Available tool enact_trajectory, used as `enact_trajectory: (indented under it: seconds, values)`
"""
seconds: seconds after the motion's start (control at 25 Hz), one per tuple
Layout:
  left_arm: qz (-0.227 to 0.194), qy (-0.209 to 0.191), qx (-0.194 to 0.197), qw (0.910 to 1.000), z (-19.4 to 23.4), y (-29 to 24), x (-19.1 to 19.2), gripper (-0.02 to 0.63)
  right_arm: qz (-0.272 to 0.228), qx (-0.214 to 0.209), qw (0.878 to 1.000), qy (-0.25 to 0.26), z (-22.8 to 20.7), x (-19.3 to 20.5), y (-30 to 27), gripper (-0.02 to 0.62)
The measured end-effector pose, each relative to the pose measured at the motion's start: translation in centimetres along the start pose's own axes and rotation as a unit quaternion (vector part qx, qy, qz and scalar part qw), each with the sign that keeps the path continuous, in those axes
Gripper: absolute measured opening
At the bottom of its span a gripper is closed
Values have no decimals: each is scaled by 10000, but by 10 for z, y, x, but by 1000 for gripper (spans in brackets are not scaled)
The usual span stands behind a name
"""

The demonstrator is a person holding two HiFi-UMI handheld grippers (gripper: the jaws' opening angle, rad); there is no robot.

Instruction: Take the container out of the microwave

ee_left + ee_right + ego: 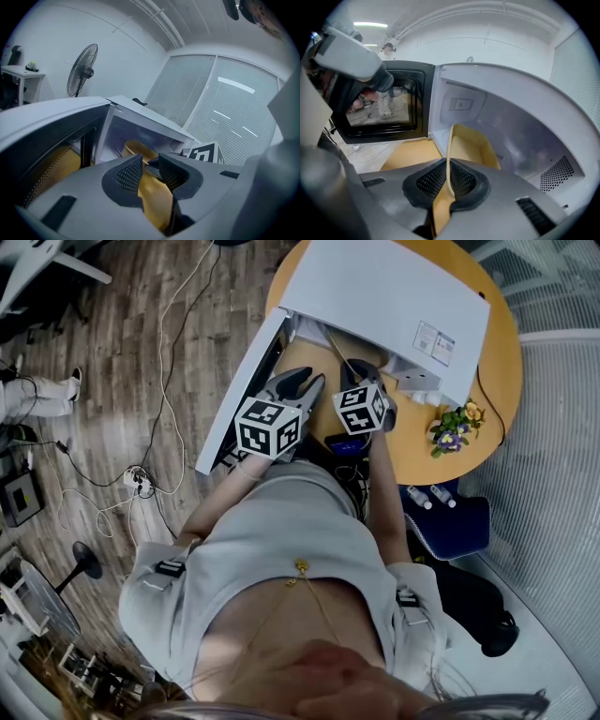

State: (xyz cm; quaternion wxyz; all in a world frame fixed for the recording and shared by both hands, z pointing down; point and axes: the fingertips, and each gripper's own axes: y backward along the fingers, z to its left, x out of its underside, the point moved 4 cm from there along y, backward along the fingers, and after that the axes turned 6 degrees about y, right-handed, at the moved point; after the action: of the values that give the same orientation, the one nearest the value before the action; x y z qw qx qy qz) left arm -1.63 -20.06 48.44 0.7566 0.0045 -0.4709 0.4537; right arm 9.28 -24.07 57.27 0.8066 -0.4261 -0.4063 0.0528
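The right tongs [448, 180] clamp the near wall of the yellow container [471, 143], which sits inside the open microwave [520, 126] (its door [379, 105] swung wide). The left tongs [150, 174] stand apart, empty.

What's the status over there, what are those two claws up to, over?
Right claw shut on yellow container wall. Left claw open, empty. Container sits in microwave mouth; door open, nothing blocking.
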Motion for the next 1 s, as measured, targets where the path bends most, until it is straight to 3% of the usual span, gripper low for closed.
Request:
enact_trajectory:
  seconds: [1.0]
  values:
    - [-87, -22, 84, 9999, -12, 39, 23, 112, -75, 18, 9999, 148, 44, 3, 32, 31]
